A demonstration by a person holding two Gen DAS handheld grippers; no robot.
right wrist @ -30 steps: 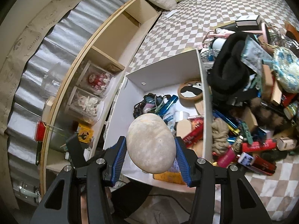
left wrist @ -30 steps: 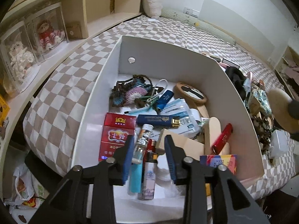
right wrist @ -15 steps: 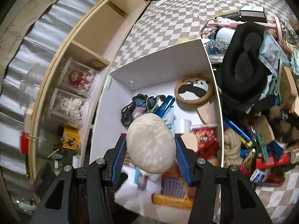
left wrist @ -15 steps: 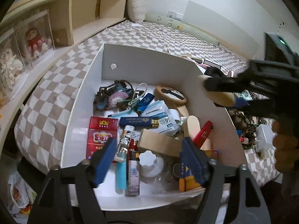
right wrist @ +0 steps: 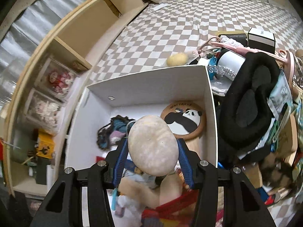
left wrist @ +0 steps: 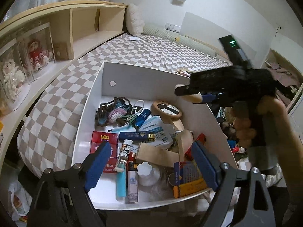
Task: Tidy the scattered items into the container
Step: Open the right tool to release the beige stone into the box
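Two grippers: both were in view above a white container (left wrist: pixel 132 79) that sat on a checkered bed (left wrist: pixel 62 102).
Right gripper (right wrist: pixel 152 162): its jaws were clamped on a pale oval stone (right wrist: pixel 152 145), the blue pads pressing on either side.
Stone, position: it was held in the air over the container's interior, in front of a round panda-print mirror (right wrist: pixel 184 122).
Left gripper (left wrist: pixel 149 165): its jaws were opening, wide apart, with nothing gripped between the blue pads (left wrist: pixel 97 164).
Below the left jaws: a red cigarette pack (left wrist: pixel 103 138), lighters and a blue box (left wrist: pixel 136 135) lay on the container floor.
Beside the container: a heap of loose items, among them a black cloth piece (right wrist: pixel 250 104), lay against its right wall.
Beyond: a wooden shelf (left wrist: pixel 83 28) ran along the bed.
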